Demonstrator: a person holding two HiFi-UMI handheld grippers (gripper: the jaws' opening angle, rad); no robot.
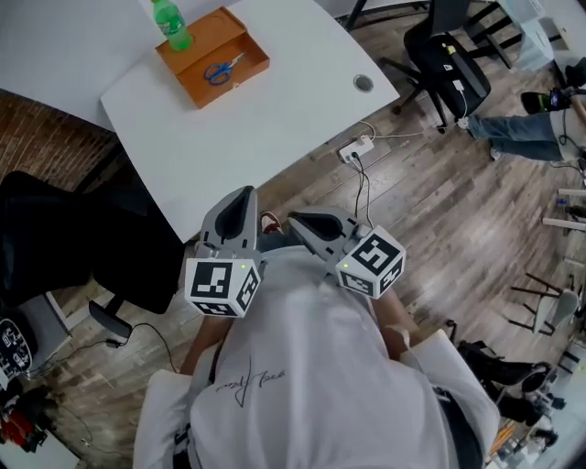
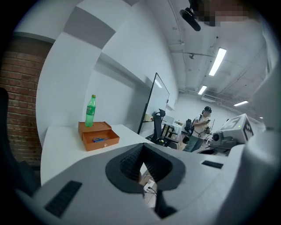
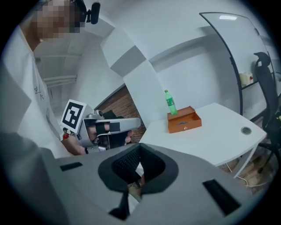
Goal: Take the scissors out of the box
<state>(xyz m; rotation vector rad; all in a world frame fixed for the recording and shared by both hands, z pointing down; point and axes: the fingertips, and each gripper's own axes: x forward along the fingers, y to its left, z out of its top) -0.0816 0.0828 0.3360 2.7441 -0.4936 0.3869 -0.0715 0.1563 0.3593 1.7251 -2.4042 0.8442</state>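
Left gripper (image 1: 240,197) sits close to my white shirt (image 1: 311,366), and its two jaws are pressed together with nothing between them. Right beside it, on its right, is the right gripper (image 1: 300,220). Its jaws are shut tight too, and they hold nothing. Both grippers point forward and a little down. Each one has a cube with black and white squares at its back end.

Under the tips of the grippers I see the wooden floor (image 1: 430,211). The near corner of the white table (image 1: 275,119) is just ahead of the left gripper. A white power strip (image 1: 355,148) lies on the floor ahead of the right gripper, with wires coming out of it.

Far ahead of the left gripper, across the table, is the orange box (image 1: 240,64). It is open. The scissors (image 1: 220,70) with blue handles lie flat inside it. Both grippers are well apart from the box.

A green bottle (image 1: 171,25) stands upright at the far end of the box. Far off to the right of the right gripper is a black chair (image 1: 449,73).
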